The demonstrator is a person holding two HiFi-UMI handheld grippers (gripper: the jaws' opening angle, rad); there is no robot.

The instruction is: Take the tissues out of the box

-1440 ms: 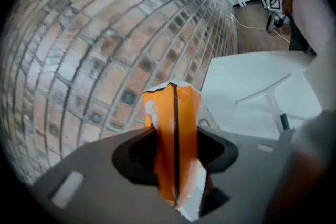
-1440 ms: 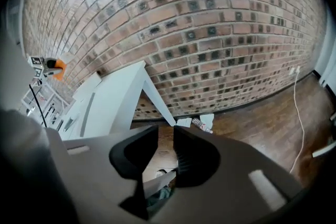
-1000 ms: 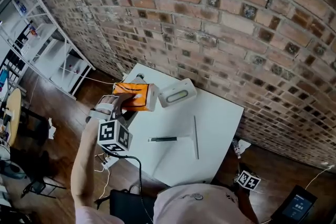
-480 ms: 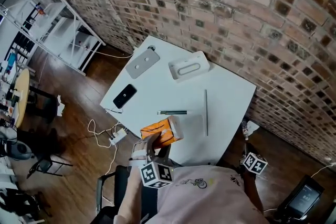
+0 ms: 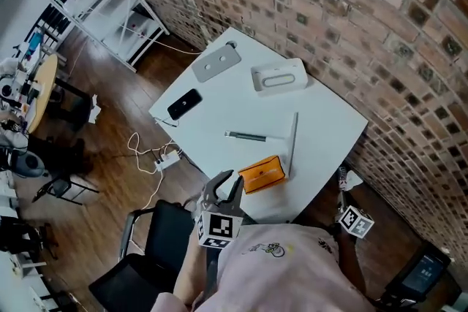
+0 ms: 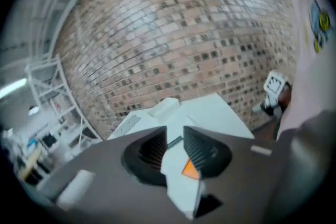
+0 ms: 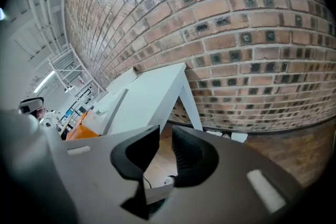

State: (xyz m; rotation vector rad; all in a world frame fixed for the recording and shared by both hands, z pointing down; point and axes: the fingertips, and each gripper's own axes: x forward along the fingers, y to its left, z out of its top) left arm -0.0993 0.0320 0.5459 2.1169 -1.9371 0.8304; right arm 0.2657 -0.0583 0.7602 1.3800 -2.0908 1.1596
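- one orange tissue box (image 5: 263,174), flat on the white surface (image 5: 322,120), close to its front edge.
- one each of the rest on the surface: dark pen (image 5: 245,136), thin white strip (image 5: 292,145), black phone (image 5: 184,104), grey plate (image 5: 216,62), white case (image 5: 278,77). the case sits at the far side by the brick wall (image 5: 351,4).
- the strip's near end lies just beside the box's right end. the pen lies beyond the box, apart from it.
- two claws.
- left claw (image 5: 224,188): off the front edge, just beside the box's left end. jaws narrow and closing, nothing pressed between the pads. only the surface and a sliver of orange show beyond the gap.
- right claw (image 7: 165,136): low, off the surface's right side. jaws a slim gap apart, empty, floor showing through.
- half a second earlier the box was up in the left claw over the front edge. now it is down and out of the claw.
- a second earlier it was carried at the far left, next to the white case.
- pen, strip, phone, plate and case lie as they did half a second earlier.
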